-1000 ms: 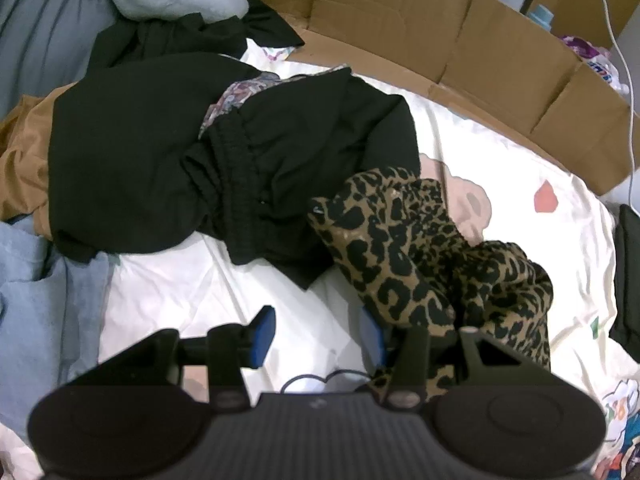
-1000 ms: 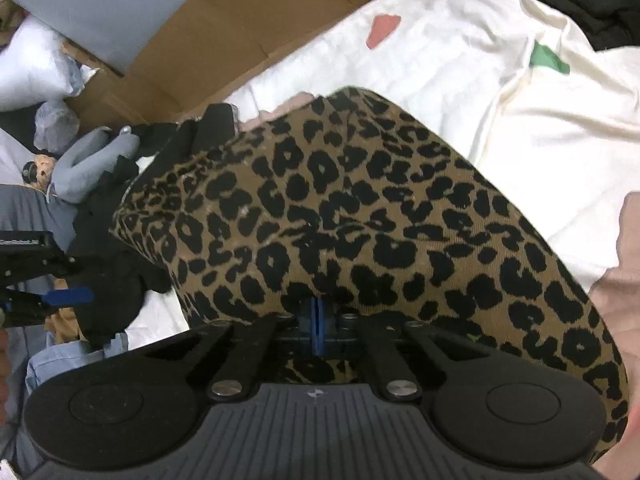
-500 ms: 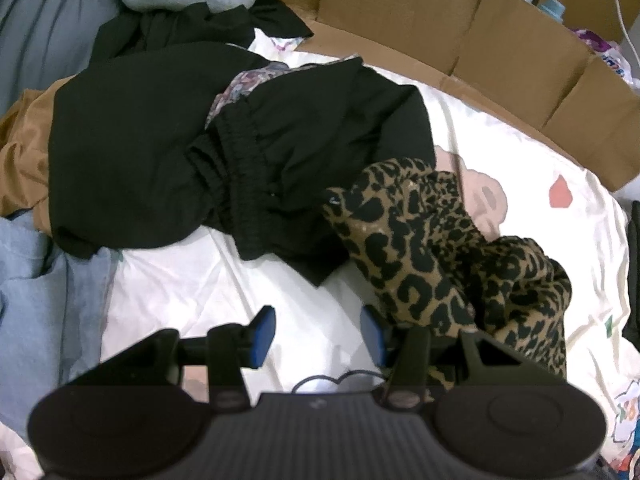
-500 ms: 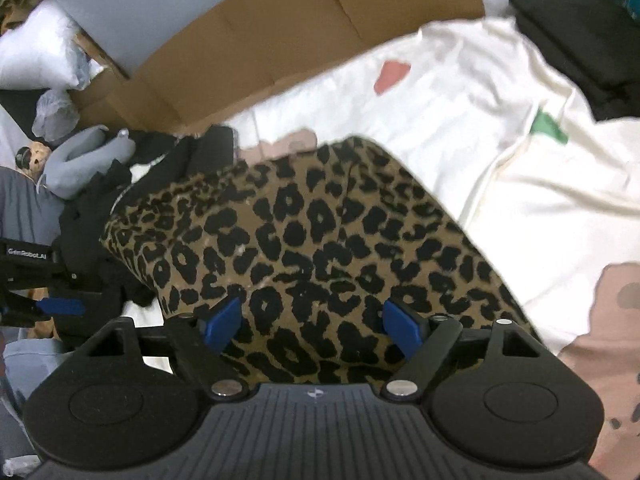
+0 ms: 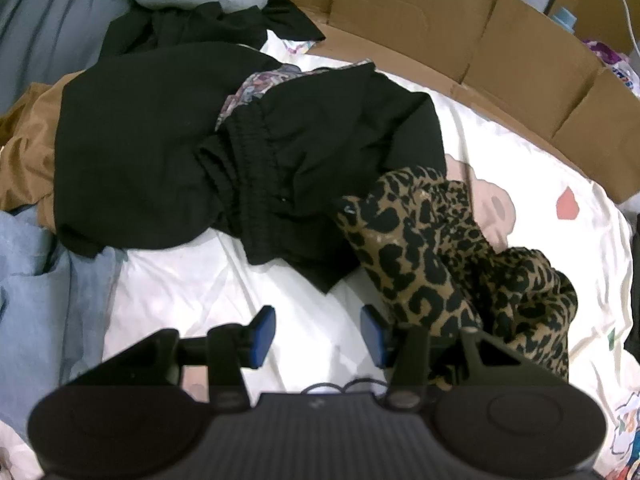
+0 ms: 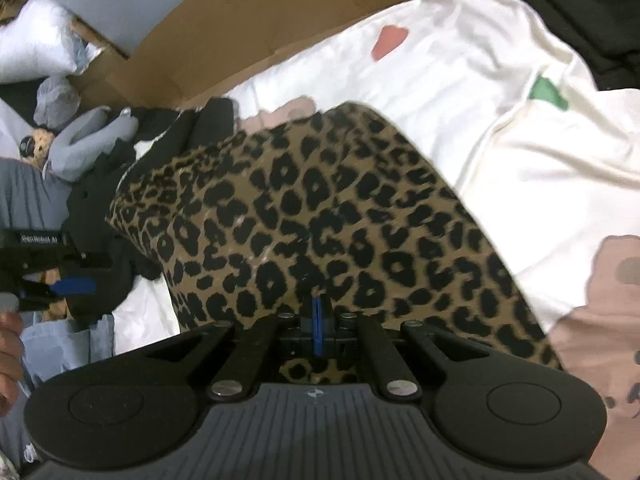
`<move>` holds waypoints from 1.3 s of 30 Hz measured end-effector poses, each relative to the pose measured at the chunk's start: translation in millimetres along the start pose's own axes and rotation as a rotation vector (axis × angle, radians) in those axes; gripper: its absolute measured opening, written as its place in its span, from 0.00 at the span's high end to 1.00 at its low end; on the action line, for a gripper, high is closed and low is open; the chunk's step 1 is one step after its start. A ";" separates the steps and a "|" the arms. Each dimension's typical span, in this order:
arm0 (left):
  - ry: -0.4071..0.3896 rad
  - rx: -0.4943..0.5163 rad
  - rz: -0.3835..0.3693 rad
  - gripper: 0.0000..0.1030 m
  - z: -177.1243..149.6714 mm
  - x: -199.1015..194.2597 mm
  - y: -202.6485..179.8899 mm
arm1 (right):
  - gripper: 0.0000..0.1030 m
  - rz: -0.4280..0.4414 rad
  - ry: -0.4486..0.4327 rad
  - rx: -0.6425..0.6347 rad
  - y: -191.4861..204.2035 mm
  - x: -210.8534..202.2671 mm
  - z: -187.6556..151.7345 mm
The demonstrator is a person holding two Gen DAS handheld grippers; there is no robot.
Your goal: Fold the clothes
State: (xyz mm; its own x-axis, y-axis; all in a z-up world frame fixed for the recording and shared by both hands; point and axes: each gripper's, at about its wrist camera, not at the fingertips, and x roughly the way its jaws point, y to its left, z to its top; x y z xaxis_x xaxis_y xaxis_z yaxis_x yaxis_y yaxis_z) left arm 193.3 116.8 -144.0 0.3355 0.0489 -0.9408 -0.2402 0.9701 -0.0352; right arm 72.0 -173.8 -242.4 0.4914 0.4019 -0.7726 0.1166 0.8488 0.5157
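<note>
Folding job, barely underway. Right tool (image 6: 317, 322) clamped tight on the near edge of the leopard piece (image 6: 320, 224), pads pinched together with fabric caught between and a bit of print showing below, probably to lift and pull it clear of the pile. Leopard piece draped up toward that tool in a taut slope, far end trailing down onto the bed sheet (image 6: 500, 80) next to the black clothes (image 5: 168, 152). Looks bunched and twisted from the left view, so nowhere near flat yet. Left tool (image 5: 318, 330) halfway open over bare sheet, nothing between the pads, parked just beside the leopard fabric, likely waiting to grab a second corner. Rest of the laundry heaped behind: black stuff, something brown (image 5: 28, 144), blue denim (image 5: 36, 280) at the left edge. Cardboard (image 5: 440, 20) standing along the bed's far side. Main snag risk: pulling one-handed and dragging the black pile along.
</note>
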 end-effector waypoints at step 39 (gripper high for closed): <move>-0.082 0.072 -0.006 0.51 20.8 4.4 -16.7 | 0.98 -0.231 0.098 -0.082 -79.4 -36.2 28.9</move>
State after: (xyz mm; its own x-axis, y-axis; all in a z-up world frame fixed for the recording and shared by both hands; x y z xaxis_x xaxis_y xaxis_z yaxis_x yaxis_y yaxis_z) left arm 217.7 105.7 -140.5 0.4108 0.0595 -0.9098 -0.1729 0.9848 -0.0137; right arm 69.8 -265.7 -244.7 0.3734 0.2226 -0.9006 0.1436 0.9452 0.2932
